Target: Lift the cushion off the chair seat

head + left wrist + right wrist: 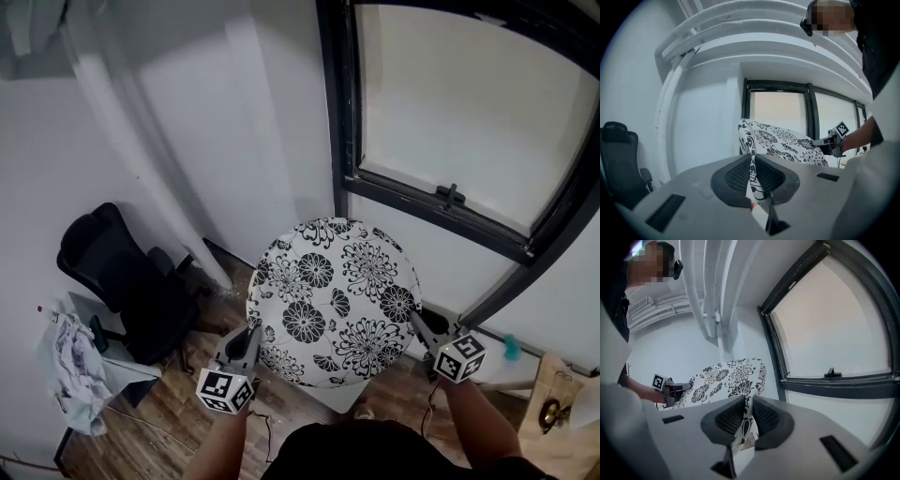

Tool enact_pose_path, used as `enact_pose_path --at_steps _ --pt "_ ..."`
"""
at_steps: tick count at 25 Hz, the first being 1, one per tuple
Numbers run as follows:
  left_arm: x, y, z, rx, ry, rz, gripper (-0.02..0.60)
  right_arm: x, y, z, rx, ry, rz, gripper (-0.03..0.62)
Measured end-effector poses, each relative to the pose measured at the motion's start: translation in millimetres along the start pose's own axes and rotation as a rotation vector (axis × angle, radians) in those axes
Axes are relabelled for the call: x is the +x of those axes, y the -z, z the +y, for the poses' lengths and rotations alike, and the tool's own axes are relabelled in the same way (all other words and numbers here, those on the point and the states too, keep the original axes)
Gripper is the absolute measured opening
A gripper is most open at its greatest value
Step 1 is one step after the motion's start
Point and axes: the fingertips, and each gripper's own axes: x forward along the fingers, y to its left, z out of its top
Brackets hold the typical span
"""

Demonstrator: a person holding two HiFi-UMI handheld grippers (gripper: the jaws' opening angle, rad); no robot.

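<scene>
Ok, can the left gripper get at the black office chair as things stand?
Probably not yet: the left gripper has its fingers shut on the floral cushion, the right gripper holds the opposite edge, and the black office chair stands apart to its left.

Soft, even daylight comes through the large black-framed window (pixel 469 112) beyond the right gripper (pixel 414 316). Its pane is washed out to a pale cream glow with no detail. The round white cushion with black flower print (pixel 333 300), between the two grippers, is evenly lit and sharp, without hard shadows. Left of the left gripper (pixel 250 331), the black padded office chair (pixel 122 281) is dim, its detail lost. Both gripper views bend straight lines strongly and go black at the corners. The grey gripper bodies nearest the lens look soft.
</scene>
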Motion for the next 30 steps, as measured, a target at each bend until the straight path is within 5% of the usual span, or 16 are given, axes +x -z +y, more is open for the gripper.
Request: enact_pose_path --at_steps 30 --pt "-24 -10 -11 0.075 -0.042 -0.047 0.02 -20 -26 14 -0.057 -0.018 -0.094 0.031"
